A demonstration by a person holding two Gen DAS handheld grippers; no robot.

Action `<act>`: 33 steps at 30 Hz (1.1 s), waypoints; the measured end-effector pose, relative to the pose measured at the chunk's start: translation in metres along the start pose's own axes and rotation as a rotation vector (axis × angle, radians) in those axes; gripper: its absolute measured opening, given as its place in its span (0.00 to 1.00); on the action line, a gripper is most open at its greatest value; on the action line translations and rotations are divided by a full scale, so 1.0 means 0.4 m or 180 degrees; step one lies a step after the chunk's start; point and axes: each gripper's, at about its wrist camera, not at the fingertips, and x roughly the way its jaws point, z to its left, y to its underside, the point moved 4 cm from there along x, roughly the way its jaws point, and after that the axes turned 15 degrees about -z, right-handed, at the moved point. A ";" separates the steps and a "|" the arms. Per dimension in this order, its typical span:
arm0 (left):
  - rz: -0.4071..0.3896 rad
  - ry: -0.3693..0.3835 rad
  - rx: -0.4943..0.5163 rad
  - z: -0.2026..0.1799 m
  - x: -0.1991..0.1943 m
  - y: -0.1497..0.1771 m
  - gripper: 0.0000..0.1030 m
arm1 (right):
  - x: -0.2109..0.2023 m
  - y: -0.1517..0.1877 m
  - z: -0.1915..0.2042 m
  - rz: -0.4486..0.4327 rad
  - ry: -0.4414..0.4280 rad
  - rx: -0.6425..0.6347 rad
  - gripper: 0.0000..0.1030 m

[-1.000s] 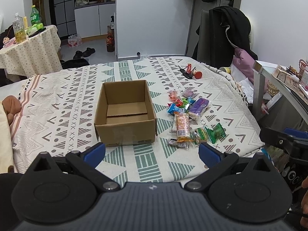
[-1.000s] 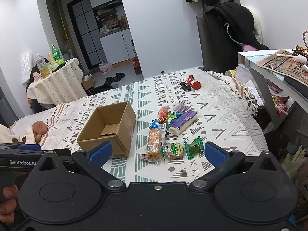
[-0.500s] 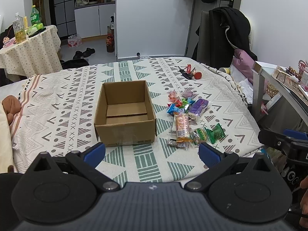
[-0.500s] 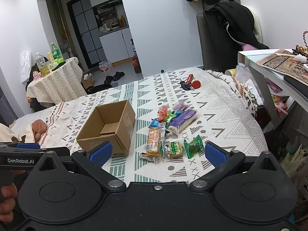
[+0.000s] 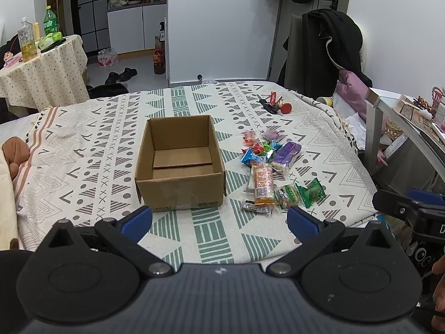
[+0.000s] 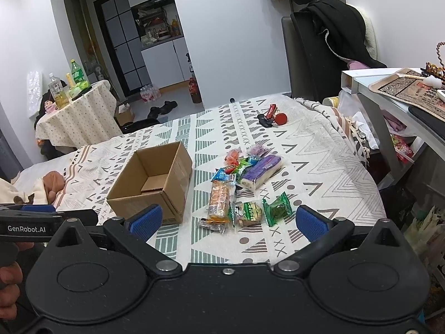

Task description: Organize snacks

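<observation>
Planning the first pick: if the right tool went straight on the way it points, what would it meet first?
Probably the snack pile: the right tool, open, points at the small clear-wrapped snack bar and beige-green biscuit packet on the patterned bedspread. Depth is uncertain.

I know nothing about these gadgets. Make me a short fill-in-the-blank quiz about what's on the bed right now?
1. The cardboard box holds ____ snacks.
2. The snack pile lies to the box's ____ in both views.
3. Both the left tongs and right tongs are ____.

Missing words: no; right; open
</observation>
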 end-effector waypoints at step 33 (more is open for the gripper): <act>0.0173 0.0314 -0.0189 -0.040 0.196 0.002 0.99 | 0.116 0.020 -0.097 0.0137 0.0291 0.0303 1.00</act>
